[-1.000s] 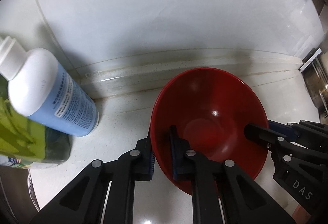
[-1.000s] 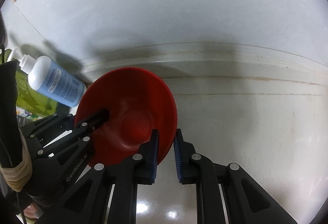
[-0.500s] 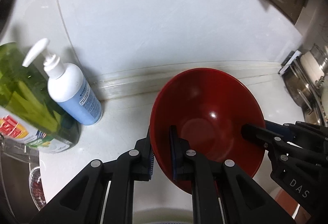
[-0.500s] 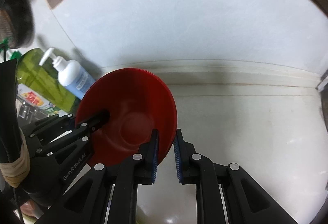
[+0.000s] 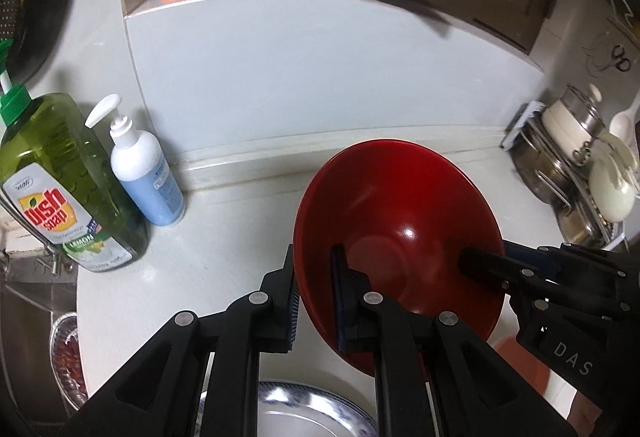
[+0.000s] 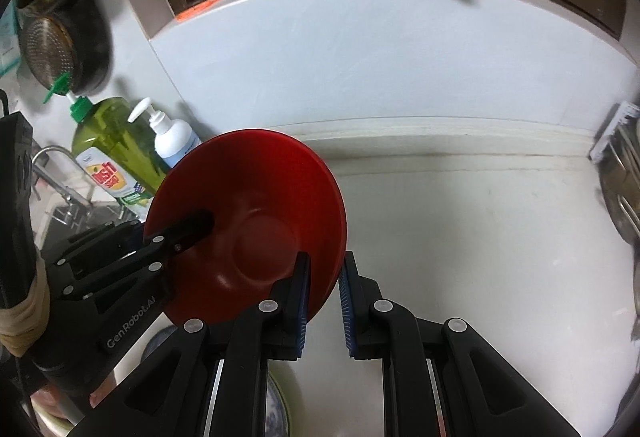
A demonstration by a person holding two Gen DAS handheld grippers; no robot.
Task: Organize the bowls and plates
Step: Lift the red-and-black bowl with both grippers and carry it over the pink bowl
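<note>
A patterned plate (image 5: 308, 415) is cut off by the bottom edge and partly hidden behind the gripper arms. Dish soap bottle (image 5: 60, 181) pump top runs out of the pic on the left. Small print on the lotion bottle (image 5: 146, 177) label too tiny to read. Pots (image 5: 560, 161) at right edge cropped, blurry.

**What I count on my counter**

I count one red bowl (image 5: 400, 221), pinched by my two grippers: left gripper (image 5: 314, 301), right gripper (image 6: 323, 303). Two pump bottles: one green dish soap bottle (image 5: 60, 177), one white lotion bottle (image 5: 146, 173). One patterned plate (image 5: 304, 413) lies below.
</note>
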